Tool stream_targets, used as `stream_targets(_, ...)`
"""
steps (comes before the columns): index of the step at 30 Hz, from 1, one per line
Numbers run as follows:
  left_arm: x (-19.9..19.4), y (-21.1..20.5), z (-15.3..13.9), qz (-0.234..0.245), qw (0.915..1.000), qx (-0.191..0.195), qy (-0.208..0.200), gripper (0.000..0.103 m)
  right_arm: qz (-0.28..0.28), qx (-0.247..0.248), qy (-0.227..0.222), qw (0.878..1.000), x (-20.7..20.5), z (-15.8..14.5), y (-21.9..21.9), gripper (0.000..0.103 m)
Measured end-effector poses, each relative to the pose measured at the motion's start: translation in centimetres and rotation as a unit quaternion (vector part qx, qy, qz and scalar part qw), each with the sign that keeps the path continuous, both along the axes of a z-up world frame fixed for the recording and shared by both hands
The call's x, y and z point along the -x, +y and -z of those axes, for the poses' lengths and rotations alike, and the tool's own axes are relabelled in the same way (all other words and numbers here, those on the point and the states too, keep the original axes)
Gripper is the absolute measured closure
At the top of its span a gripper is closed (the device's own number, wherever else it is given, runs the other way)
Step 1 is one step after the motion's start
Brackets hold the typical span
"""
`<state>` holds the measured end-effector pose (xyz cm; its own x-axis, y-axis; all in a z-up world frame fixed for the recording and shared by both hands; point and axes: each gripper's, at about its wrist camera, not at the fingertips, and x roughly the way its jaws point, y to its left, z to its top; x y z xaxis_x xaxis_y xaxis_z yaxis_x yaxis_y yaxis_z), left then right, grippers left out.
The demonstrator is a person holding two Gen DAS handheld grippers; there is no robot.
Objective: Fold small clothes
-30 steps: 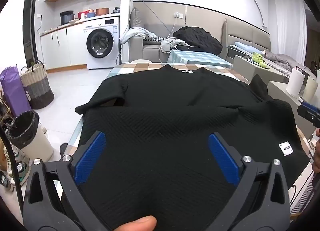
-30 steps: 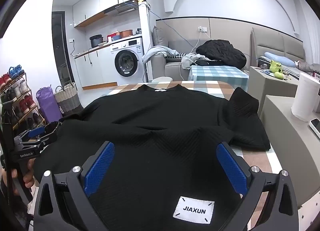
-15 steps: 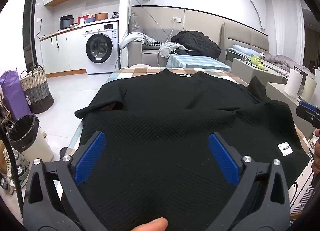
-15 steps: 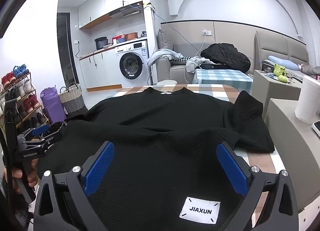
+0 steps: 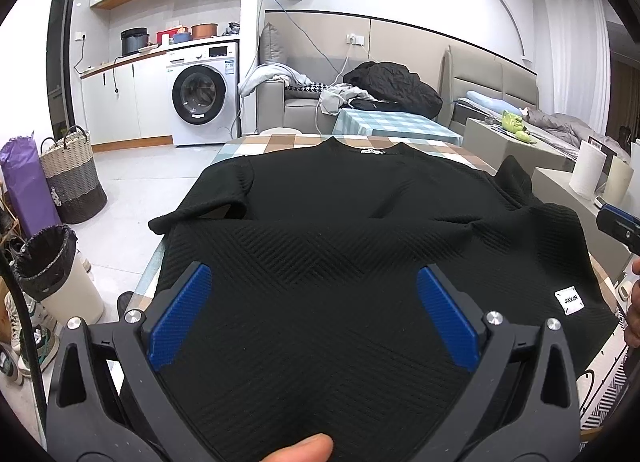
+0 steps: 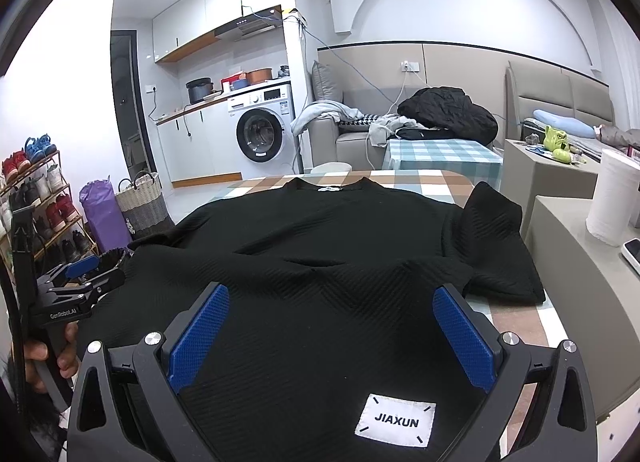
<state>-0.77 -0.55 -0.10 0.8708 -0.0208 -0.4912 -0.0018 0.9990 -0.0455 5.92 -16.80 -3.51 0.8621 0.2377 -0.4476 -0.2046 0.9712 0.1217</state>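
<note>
Black knit sweater (image 5: 340,229) lies spread flat on the checked worktop (image 6: 404,179), neckline at the far end; its hem lies under both tongs; the left tongs (image 5: 314,316) stand wide apart above it; the right tongs (image 6: 330,332) gape equally wide, just behind the white JIAXUN label (image 6: 395,420).

L gripper (image 5: 312,318) & R gripper (image 6: 330,336) – jaws wide apart, level, side by side

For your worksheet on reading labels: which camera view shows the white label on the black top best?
The right wrist view: the label sits close and reads JIAXUN. The left wrist view shows it small, tilted and hard to read.
</note>
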Motion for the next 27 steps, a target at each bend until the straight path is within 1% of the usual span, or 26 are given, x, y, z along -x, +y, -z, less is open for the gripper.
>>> stream_targets(12,0.26,-0.25,-0.34,-0.004,0.9999,-0.008,-0.004,0.001,-0.001,0.000,0.000,1.000,0.11,-0.10,-0.02,0.000)
stream_targets(27,0.46,-0.43,-0.40,-0.006,0.9999,-0.013,-0.003,0.001,0.012,0.005,0.000,1.000,0.34,-0.14,-0.38,0.000)
